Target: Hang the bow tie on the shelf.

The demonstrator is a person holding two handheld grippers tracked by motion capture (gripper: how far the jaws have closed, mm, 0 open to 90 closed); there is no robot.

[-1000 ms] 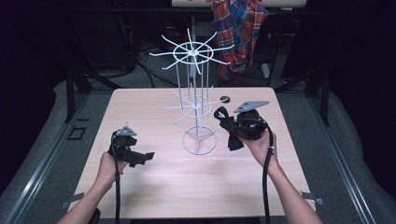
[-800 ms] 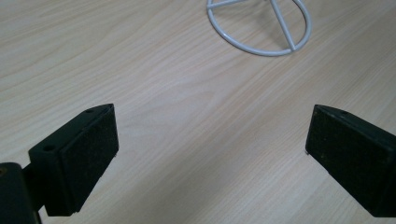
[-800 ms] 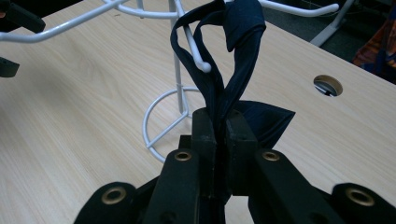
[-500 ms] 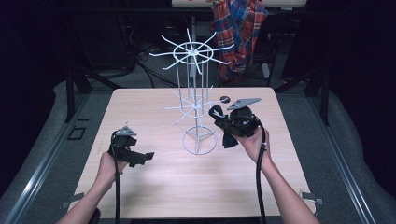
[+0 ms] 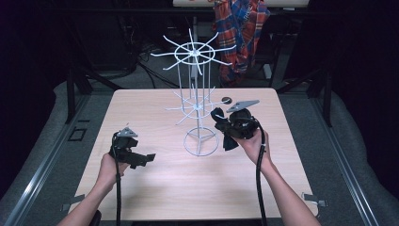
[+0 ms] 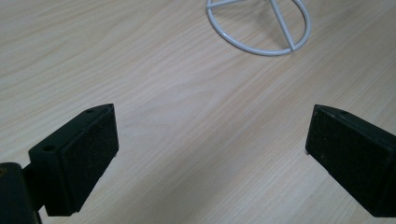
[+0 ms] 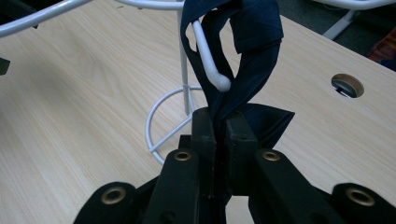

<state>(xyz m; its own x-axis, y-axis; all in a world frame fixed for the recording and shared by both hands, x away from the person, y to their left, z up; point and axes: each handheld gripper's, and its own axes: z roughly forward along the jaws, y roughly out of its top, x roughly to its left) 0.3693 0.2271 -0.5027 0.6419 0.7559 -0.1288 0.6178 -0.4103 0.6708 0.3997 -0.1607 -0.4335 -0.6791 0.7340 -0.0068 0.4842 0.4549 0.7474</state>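
Here a dark blue cloth is pinched between the jaws of the right gripper, which are closed tight on its lower fold. Just beyond the jaw tips the cloth opens into a loop, and a white rack arm with a rounded tip passes through that loop, touching the fabric on its inner side. In the high view the cloth hangs in front of and below the right gripper, with one end drooping toward the table.

The rack is a white wire stand with a ring base, a thin upright post, a lower tier of short arms and a wider wheel of arms on top. Its base ring lies on the table ahead of the right gripper, behind the cloth. The right hand holds that gripper just to the right of the rack.

The left gripper has its jaws spread wide with nothing between them, bare wood showing in the gap. The rack's base ring lies ahead of it, well apart. In the high view the left gripper sits low over the table to the left of the rack, held by the left hand.

A round hole in the table lies beyond the right gripper.
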